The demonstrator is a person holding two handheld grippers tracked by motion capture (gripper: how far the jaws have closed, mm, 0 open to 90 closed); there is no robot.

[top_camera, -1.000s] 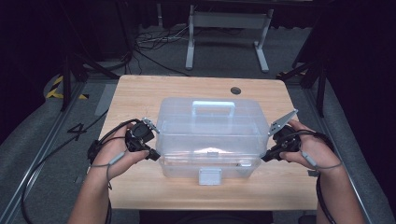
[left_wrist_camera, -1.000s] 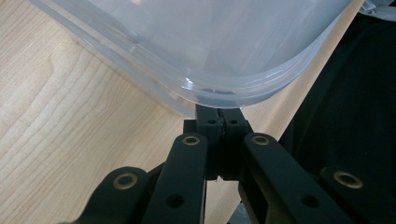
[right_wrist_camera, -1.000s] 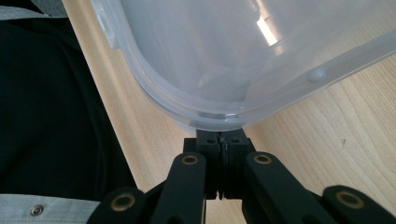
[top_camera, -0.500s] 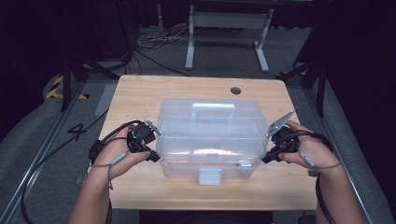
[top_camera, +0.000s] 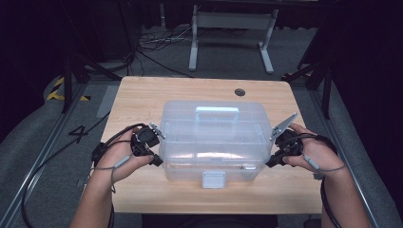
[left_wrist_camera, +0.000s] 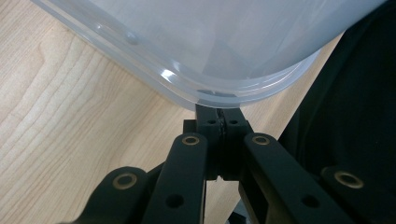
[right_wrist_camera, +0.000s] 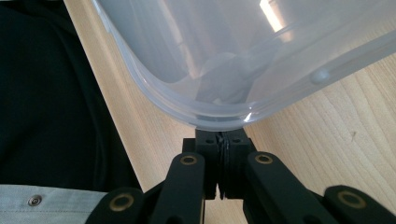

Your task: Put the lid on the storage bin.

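My left tongs [top_camera: 156, 148] and right tongs [top_camera: 274, 151], both pinched closed, flank the clear, round-cornered plastic storage box [top_camera: 213, 137] with its moulded lid handle, sitting mid-frame on the pale, grained wooden tabletop [top_camera: 142, 95].

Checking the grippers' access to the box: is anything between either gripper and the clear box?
Nothing visible. The left gripper and right gripper, both shut, sit with their tips right at the box's rounded lower corners. Bare table lies around them; whether the tips touch the plastic can't be told.
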